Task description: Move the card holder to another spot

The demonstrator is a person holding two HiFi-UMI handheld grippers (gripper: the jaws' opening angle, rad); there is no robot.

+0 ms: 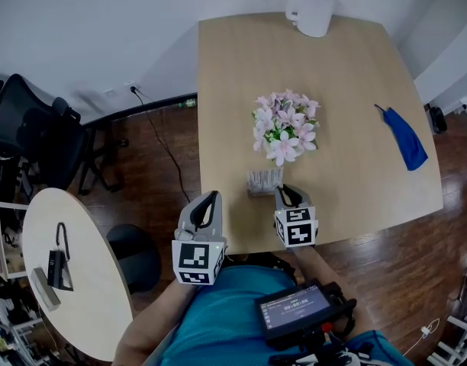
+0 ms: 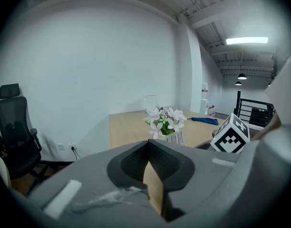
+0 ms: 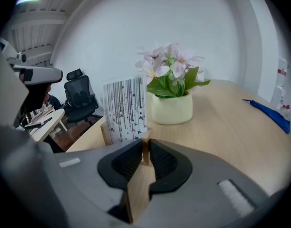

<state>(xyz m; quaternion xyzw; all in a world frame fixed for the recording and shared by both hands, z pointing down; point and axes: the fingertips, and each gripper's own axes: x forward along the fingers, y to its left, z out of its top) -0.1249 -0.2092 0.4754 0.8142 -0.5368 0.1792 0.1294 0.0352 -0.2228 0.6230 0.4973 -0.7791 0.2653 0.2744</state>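
The card holder (image 1: 264,181), a small wooden block with a striped card (image 3: 125,109) standing in it, sits near the front edge of the wooden table (image 1: 355,75), just in front of the flower pot (image 1: 285,126). My right gripper (image 1: 288,191) is at the holder's right end. In the right gripper view its jaws (image 3: 145,148) pinch the end of the wooden block. My left gripper (image 1: 210,200) hovers at the table's front left edge, left of the holder, its jaws (image 2: 148,144) closed together on nothing. The holder (image 2: 175,137) shows beyond them.
A pot of pink and white flowers (image 3: 171,108) stands right behind the holder. A blue cloth (image 1: 405,137) lies at the table's right, a white jug (image 1: 314,10) at the far edge. A round table (image 1: 81,280) and a black chair (image 1: 35,136) stand to the left.
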